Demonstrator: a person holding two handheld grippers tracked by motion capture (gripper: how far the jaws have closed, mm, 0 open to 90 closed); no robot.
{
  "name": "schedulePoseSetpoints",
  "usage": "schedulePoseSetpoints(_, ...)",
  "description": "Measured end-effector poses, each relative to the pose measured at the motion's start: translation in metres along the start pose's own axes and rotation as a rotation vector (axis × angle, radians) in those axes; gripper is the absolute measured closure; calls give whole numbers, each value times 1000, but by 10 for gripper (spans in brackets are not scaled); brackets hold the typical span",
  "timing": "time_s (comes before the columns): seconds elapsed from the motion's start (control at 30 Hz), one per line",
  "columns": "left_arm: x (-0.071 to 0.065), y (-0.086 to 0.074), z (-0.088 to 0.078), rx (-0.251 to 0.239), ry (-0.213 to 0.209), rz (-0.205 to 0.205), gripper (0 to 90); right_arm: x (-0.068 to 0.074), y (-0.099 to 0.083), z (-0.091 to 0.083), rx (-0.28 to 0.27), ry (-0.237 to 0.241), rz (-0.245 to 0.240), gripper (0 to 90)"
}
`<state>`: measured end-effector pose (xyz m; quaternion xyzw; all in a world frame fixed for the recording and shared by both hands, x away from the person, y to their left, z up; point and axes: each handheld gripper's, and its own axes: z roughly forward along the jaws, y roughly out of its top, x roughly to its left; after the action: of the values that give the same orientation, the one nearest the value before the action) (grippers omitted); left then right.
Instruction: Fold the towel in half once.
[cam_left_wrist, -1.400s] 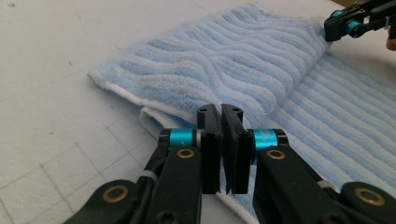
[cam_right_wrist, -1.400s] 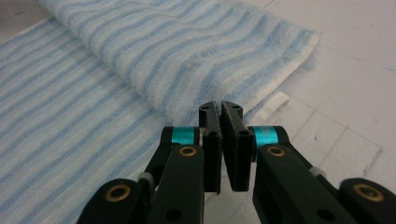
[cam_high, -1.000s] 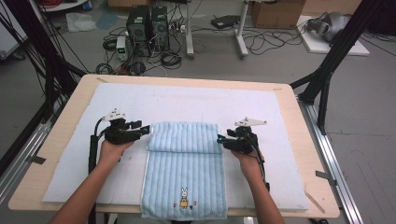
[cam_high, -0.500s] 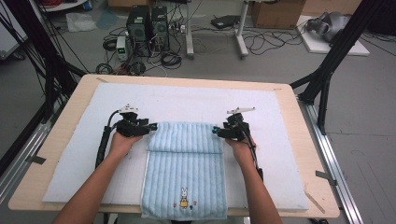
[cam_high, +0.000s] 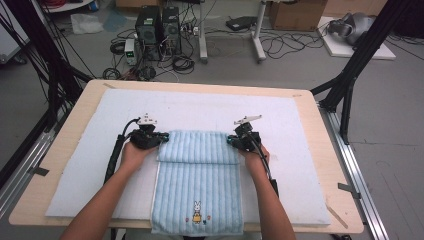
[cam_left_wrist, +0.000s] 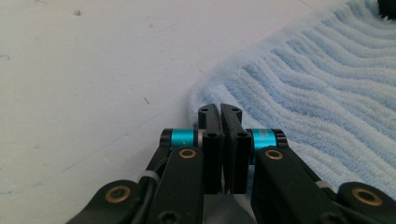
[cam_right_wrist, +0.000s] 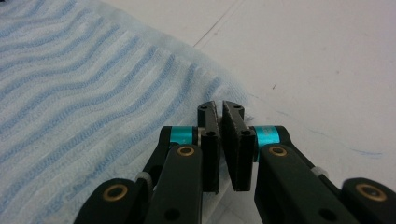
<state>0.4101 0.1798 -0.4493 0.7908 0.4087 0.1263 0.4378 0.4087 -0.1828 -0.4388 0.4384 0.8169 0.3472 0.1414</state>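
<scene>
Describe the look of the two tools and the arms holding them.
Both tools are black. The left tool and the right tool each have two flat black jaws, turquoise rollers at the jaw base, brass-coloured pivot pins and dark screws. In the high view each carries a small grey three-cornered plate on top, and a black cable trails back along each forearm. The forearms are bare; no sleeves or gloves show.

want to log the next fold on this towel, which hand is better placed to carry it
Neither clearly: it looks like a two-hand move. The left gripper and the right gripper sit shut at opposite corners of the blue towel's folded far edge, evenly placed.
</scene>
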Motion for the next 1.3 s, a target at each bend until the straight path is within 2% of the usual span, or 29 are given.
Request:
schedulePoseSetpoints(0.17,3,5,-13,-90,-56,-53,870,-2,1,-13,-51,40,19,855)
schedulePoseSetpoints(0.37,-1,4,-31,-125,-132,-56,870,2,-5,-30,-101,86,7,855)
schedulePoseSetpoints(0.43,-4,4,-36,-119,-148,-44,870,4,-7,-37,-113,106,9,855)
schedulePoseSetpoints(0.57,-11,2,-46,-146,-175,-34,869,10,-6,-52,-156,139,-9,855)
schedulePoseSetpoints(0.73,-16,-8,-59,-155,-206,-31,868,22,-10,-65,-166,164,-50,855)
schedulePoseSetpoints(0.8,-18,-14,-63,-153,-212,-31,869,26,-16,-69,-178,152,-85,855)
schedulePoseSetpoints(1.07,-33,-35,-70,-135,-268,-19,868,29,-50,-79,-177,200,-60,855)
schedulePoseSetpoints(1.3,-41,-45,-74,-96,-285,-5,868,34,-71,-84,-161,225,-64,855)
